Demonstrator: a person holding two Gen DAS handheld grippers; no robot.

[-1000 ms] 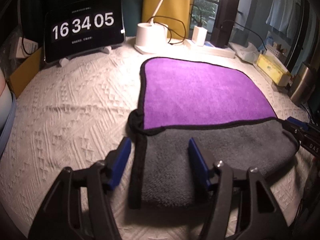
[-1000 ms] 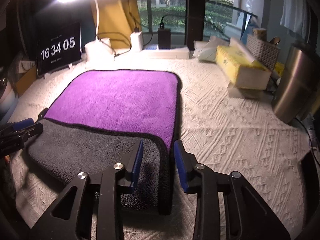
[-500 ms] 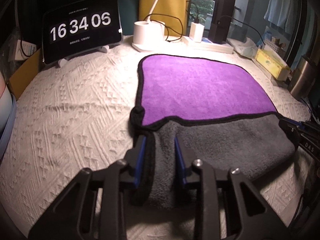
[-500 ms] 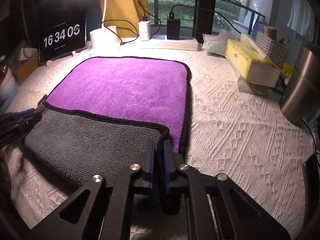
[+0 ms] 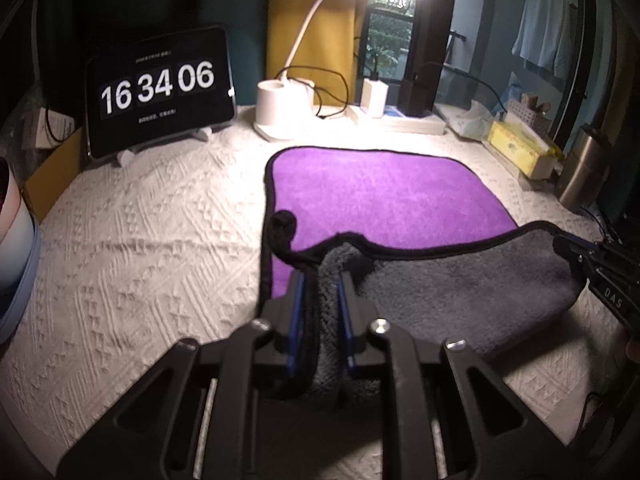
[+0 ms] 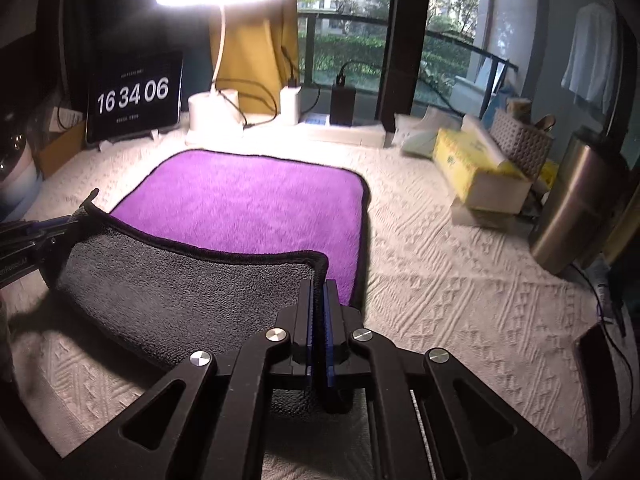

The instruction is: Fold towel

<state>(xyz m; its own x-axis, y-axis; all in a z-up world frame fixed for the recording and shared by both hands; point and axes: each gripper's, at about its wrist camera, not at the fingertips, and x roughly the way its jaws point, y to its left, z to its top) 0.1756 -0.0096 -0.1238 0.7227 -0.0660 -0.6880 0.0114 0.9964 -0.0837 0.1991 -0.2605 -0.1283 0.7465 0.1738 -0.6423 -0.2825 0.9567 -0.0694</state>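
A towel, purple (image 5: 384, 196) on one side and grey on the other with black trim, lies on a white textured cloth; it also shows in the right wrist view (image 6: 252, 208). Its near part is turned over, grey side up (image 5: 460, 284). My left gripper (image 5: 320, 284) is shut on the near left corner of the grey flap and holds it raised. My right gripper (image 6: 319, 288) is shut on the near right corner (image 6: 316, 264), also lifted. Each gripper shows at the edge of the other's view: right gripper (image 5: 592, 256), left gripper (image 6: 36, 236).
At the back stand a tablet clock (image 5: 160, 92), a white lamp base (image 5: 284, 112) with cables, and chargers (image 6: 342, 104). A yellow tissue box (image 6: 476, 168), a basket (image 6: 520, 140) and a steel canister (image 6: 576, 204) stand at the right. A bowl (image 5: 12, 236) is at the left.
Both grippers closed on the near corners of the grey flap and lifted them off the cloth. The flap edge has moved farther over the purple side.
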